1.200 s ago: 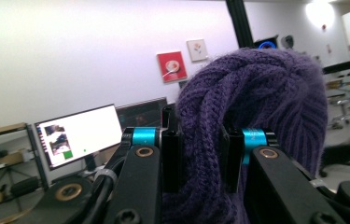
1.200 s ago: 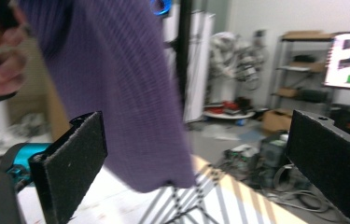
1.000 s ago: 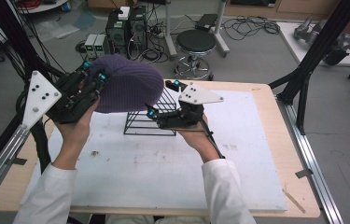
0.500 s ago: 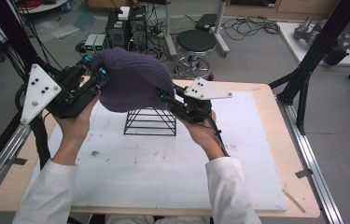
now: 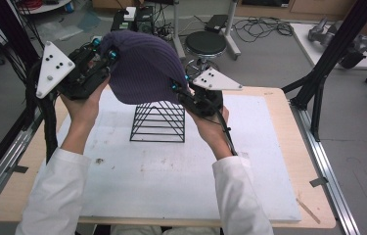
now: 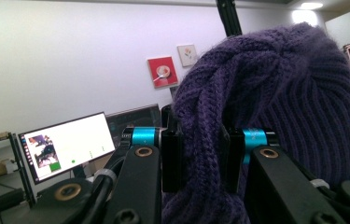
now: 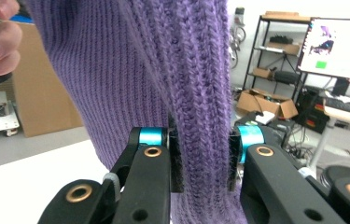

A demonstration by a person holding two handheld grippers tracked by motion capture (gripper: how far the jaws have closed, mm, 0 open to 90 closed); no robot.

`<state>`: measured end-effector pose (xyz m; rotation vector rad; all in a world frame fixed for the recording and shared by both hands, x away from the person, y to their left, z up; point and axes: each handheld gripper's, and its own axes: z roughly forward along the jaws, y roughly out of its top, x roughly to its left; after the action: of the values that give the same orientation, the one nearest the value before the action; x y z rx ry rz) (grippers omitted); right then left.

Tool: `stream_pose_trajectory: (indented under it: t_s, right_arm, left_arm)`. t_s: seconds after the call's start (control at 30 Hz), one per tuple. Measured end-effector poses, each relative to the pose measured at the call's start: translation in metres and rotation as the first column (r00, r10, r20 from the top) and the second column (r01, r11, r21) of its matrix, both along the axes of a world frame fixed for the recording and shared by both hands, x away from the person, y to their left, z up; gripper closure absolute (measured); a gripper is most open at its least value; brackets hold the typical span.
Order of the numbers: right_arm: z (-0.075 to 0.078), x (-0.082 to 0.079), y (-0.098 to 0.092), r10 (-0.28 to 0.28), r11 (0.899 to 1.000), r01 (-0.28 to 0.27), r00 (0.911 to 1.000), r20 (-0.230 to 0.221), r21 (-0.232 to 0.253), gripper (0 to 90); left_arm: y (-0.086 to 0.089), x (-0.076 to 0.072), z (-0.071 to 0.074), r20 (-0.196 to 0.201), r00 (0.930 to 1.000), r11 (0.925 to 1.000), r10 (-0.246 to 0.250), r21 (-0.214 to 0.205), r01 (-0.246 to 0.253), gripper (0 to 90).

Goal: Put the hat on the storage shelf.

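Nearest, two white sleeves [image 5: 56, 193] reach in over the white mat [image 5: 137, 181] on the table [image 5: 288, 147]. The left gripper [image 6: 201, 161] has its jaws pinched on a thick fold of the purple hat [image 5: 142, 66]; the right gripper [image 7: 199, 158] likewise clamps the hat's knit edge (both folds fill the gaps). The hat hangs stretched between them, raised above the black wire rack [image 5: 157, 122] standing on the mat. Beyond the table stands a round stool [image 5: 205, 44].

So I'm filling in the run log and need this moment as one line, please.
left gripper: shut on purple knit hat | right gripper: shut on hat | hat: held above black wire rack | rack: on white mat
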<state>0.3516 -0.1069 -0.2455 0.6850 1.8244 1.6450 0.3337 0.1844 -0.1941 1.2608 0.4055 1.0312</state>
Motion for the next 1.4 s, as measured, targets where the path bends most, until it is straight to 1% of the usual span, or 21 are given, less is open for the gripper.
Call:
stream_pose_trajectory:
  t_s: [0.13,0.17,0.3,0.5,0.6,0.63,0.67,0.7,0.73,0.77,0.8,0.83,0.93,1.0,1.03,1.1,1.17,1.23,1.3,1.33,1.4]
  right_arm:
    - [-0.001,0.005,-0.002,-0.012,1.0,0.012,0.9997,-0.022,0.012,80.2]
    - [-0.002,0.008,-0.003,-0.012,1.0,0.013,0.9991,-0.04,0.018,80.2]
    - [-0.004,0.011,-0.002,-0.018,1.0,0.019,0.9981,-0.058,0.013,80.2]
    - [-0.008,0.014,-0.001,-0.028,1.0,0.028,0.9962,-0.083,0.006,80.1]
    - [-0.01,0.015,0.0,-0.032,0.999,0.032,0.995,-0.095,0.001,80.1]
    - [-0.014,0.016,-0.001,-0.033,0.999,0.034,0.9936,-0.108,0.005,80.1]
    - [-0.014,0.016,-0.001,-0.033,0.999,0.034,0.9936,-0.108,0.005,80.1]
    - [-0.02,0.016,-0.001,-0.038,0.999,0.039,0.9913,-0.126,-0.002,80.0]
    - [-0.022,0.017,-0.002,-0.041,0.999,0.041,0.9904,-0.132,-0.006,80.0]
    - [-0.025,0.018,-0.002,-0.043,0.999,0.043,0.9884,-0.146,-0.005,80.0]
    - [-0.027,0.019,-0.003,-0.045,0.999,0.045,0.9872,-0.153,-0.004,80.0]
    - [-0.029,0.019,-0.003,-0.045,0.999,0.045,0.9862,-0.159,-0.002,80.0]
    - [-0.033,0.02,-0.003,-0.047,0.999,0.046,0.9843,-0.17,-0.011,80.0]
    - [-0.034,0.02,-0.002,-0.05,0.999,0.048,0.9836,-0.173,-0.016,80.0]
    - [-0.039,0.021,-0.001,-0.055,0.998,0.052,0.9801,-0.191,-0.02,79.8]
    - [-0.043,0.022,0.0,-0.064,0.998,0.059,0.9776,-0.2,-0.031,79.3]
    - [-0.046,0.022,0.001,-0.065,0.998,0.059,0.9763,-0.207,-0.035,79.3]
    - [-0.056,0.023,0.002,-0.071,0.997,0.062,0.9695,-0.235,-0.045,79.3]
    - [-0.062,0.024,0.002,-0.069,0.997,0.057,0.9655,-0.251,-0.053,79.0]
    - [-0.062,0.024,0.002,-0.069,0.997,0.057,0.9655,-0.251,-0.053,79.0]
    - [-0.07,0.025,0.001,-0.073,0.996,0.059,0.9614,-0.265,-0.063,78.9]
  left_arm:
    - [-0.001,0.005,-0.002,-0.009,0.9999,1.0,0.007,0.007,-0.007,75.5]
    - [-0.001,0.007,-0.003,-0.013,0.9999,0.9999,0.009,0.009,-0.009,75.5]
    - [-0.003,0.012,-0.005,-0.025,0.9996,0.9998,0.017,0.012,-0.017,75.5]
    - [-0.004,0.015,-0.007,-0.033,0.9991,0.9994,0.026,0.025,-0.026,75.4]
    - [-0.005,0.016,-0.009,-0.046,0.9985,0.9987,0.031,0.042,-0.029,75.4]
    - [-0.005,0.016,-0.011,-0.054,0.9982,0.9987,0.026,0.045,-0.024,75.3]
    - [-0.005,0.016,-0.011,-0.054,0.9982,0.9987,0.026,0.045,-0.024,75.3]
    - [-0.006,0.017,-0.013,-0.062,0.9975,0.9978,0.032,0.06,-0.028,75.3]
    - [-0.006,0.017,-0.013,-0.062,0.9975,0.9978,0.032,0.06,-0.028,75.3]
    - [-0.007,0.019,-0.014,-0.082,0.9961,0.9971,0.032,0.071,-0.026,75.3]
    - [-0.007,0.019,-0.014,-0.082,0.9961,0.9971,0.032,0.071,-0.026,75.3]
    - [-0.009,0.02,-0.016,-0.094,0.9949,0.9967,0.036,0.075,-0.029,75.3]
    - [-0.01,0.02,-0.018,-0.099,0.9944,0.9964,0.037,0.079,-0.03,75.3]
    - [-0.011,0.021,-0.021,-0.115,0.9926,0.996,0.039,0.084,-0.03,75.3]
    - [-0.011,0.022,-0.022,-0.121,0.9918,0.9959,0.041,0.085,-0.031,75.3]
    - [-0.013,0.023,-0.025,-0.131,0.9901,0.9948,0.049,0.095,-0.036,75.3]
    - [-0.015,0.023,-0.03,-0.135,0.989,0.9927,0.06,0.112,-0.045,75.3]
    - [-0.016,0.022,-0.036,-0.15,0.9864,0.9912,0.067,0.124,-0.048,75.2]
    - [-0.017,0.021,-0.041,-0.164,0.9838,0.9892,0.072,0.138,-0.05,75.2]
    - [-0.017,0.021,-0.043,-0.168,0.9829,0.9876,0.077,0.148,-0.052,75.2]
    - [-0.017,0.021,-0.048,-0.178,0.9812,0.987,0.075,0.153,-0.048,75.1]
